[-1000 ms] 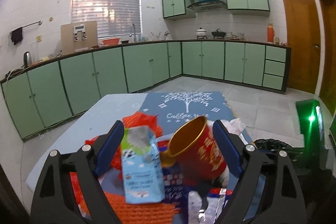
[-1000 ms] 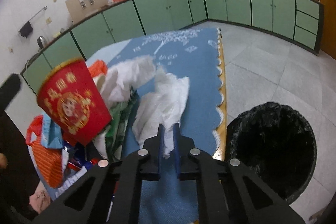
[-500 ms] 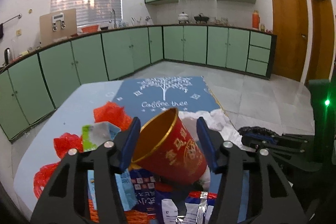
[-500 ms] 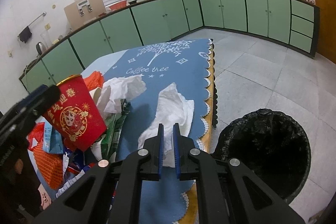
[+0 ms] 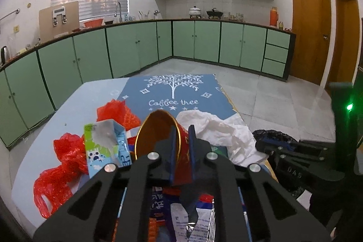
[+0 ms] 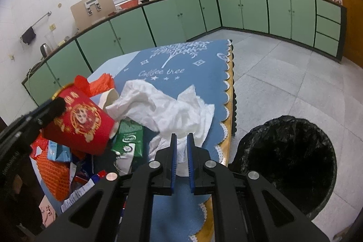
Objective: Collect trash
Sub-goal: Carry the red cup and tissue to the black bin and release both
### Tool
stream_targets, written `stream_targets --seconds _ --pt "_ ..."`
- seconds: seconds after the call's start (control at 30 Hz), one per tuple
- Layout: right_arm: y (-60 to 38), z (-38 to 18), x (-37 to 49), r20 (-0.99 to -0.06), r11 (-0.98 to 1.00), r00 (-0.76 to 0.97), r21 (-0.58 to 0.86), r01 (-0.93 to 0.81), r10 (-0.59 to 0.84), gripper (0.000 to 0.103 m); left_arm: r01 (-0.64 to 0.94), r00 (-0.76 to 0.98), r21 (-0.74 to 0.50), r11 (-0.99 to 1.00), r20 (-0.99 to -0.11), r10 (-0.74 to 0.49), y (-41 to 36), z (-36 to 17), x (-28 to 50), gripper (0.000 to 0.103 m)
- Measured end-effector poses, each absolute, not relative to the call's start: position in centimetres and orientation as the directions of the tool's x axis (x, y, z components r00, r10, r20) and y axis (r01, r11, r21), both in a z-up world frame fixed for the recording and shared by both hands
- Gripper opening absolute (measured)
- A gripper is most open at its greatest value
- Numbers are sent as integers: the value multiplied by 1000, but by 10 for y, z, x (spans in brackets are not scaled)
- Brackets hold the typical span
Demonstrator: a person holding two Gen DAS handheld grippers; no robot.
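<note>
A red paper cup point(image 5: 158, 135) with a gold rim lies tilted on the trash pile. My left gripper point(image 5: 182, 128) is closing on its wall, one finger inside the cup and one outside; the pads pinch it. In the right wrist view the cup point(image 6: 79, 121) shows at the left, with the left gripper point(image 6: 52, 108) on its rim. My right gripper point(image 6: 181, 136) is shut on a crumpled white tissue point(image 6: 165, 110) that trails across the blue cloth. A bin lined with a black bag point(image 6: 288, 165) stands on the floor to the right of the table.
A milk carton point(image 5: 104, 142), red plastic bag point(image 5: 59, 165), green packet point(image 6: 131, 140), orange net point(image 6: 54, 174) and several wrappers lie heaped at the table's near end. The blue "Coffee tree" cloth point(image 6: 181, 65) covers the table's right half up to its scalloped edge. Green cabinets line the walls.
The left jaws went from wide open around the cup to pinched on its wall. The right gripper stayed shut on the tissue, which has settled lower onto the cloth.
</note>
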State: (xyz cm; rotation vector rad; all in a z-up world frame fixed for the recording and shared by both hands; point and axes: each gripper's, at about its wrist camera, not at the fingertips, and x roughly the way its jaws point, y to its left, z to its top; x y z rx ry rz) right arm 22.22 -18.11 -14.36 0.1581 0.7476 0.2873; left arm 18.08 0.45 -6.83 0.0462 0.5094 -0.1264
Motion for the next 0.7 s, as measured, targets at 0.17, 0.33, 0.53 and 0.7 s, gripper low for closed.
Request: stream_targets --seconds 0.17,0.33,0.53,0.7 --pt "-181 -152 226 -673 949 671 262 -178 311 29 128 888 8 992 -446 -111 6 -62 175 6" --pt "-174 -165 232 -710 954 637 244 -175 298 32 133 902 11 991 -415 -116 5 -58 175 5" --pt "-180 -157 227 -693 959 663 223 -175 282 0 143 912 12 990 -390 -127 0 -54 173 4" --pt "-193 -136 218 -651 965 714 213 -155 258 0 156 925 12 988 -353 -142 -7 -47 170 4"
